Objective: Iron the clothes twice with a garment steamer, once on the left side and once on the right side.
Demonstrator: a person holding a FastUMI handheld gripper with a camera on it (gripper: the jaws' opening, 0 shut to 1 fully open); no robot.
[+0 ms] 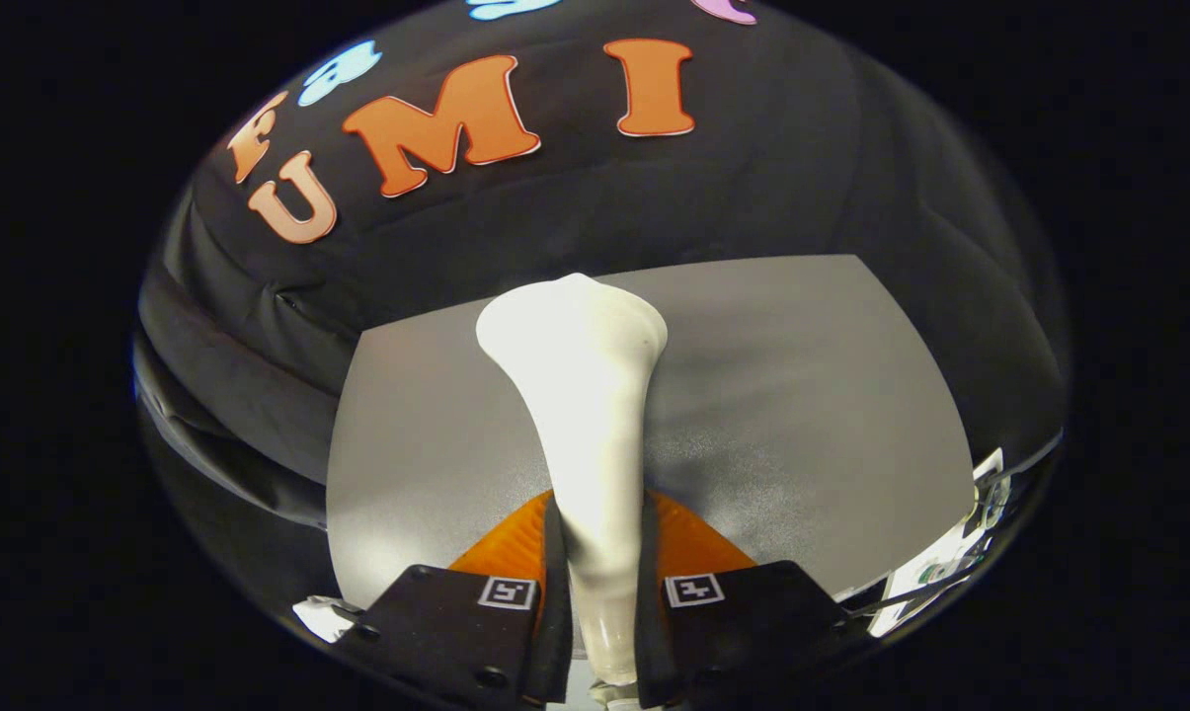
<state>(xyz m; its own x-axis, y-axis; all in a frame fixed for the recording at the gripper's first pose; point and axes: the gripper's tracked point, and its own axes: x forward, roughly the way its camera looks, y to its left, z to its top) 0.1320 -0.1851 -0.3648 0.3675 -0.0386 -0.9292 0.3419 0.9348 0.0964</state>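
Garment steamer: white, smooth, slim handle flaring to a broad rounded head. Held in the tongs, both fingers pressed against the handle; head reaches ahead over the middle of the grey table, toward its far edge.

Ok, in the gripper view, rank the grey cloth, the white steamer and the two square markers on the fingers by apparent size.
1. Grey cloth.
2. White steamer, gripped between the fingers and close to the camera, so enlarged.
3. Square markers, both alike.

One garment steamer, one grey table, one tool clamped on steamer.
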